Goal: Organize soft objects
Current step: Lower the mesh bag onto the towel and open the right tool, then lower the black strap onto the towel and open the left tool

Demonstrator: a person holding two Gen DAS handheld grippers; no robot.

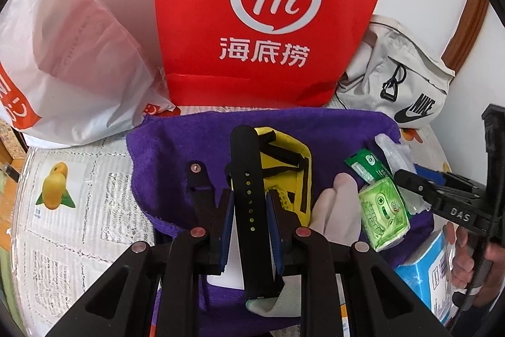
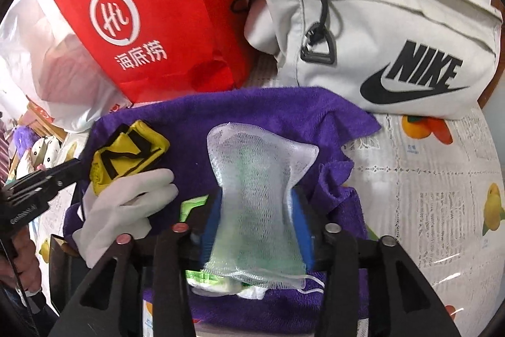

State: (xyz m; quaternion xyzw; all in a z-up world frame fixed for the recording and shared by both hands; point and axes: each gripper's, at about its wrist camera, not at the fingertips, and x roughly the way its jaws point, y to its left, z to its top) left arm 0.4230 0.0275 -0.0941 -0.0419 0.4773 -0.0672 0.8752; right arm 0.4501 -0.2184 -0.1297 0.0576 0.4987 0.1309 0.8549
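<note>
A black strap with a row of holes point(image 1: 243, 153) stands between the blue pads of my left gripper point(image 1: 251, 195), which is shut on it. Behind it a yellow pouch with black bands point(image 1: 290, 160) lies on the purple towel point(image 1: 176, 153). A white glove point(image 1: 337, 210) and a green tissue pack point(image 1: 383, 217) lie to the right. In the right wrist view a white mesh bag point(image 2: 258, 153) sits between the pads of my right gripper point(image 2: 257, 195). Its jaws stand wide apart and do not squeeze it. The bag rests on the towel point(image 2: 268, 106).
A red paper bag point(image 1: 268, 21) and a white plastic bag point(image 1: 63, 52) stand behind the towel. A pale Nike bag point(image 2: 394, 37) lies at the back right. A blue box point(image 1: 432, 267) sits near the front. The fruit-print tablecloth point(image 1: 63, 210) shows on both sides.
</note>
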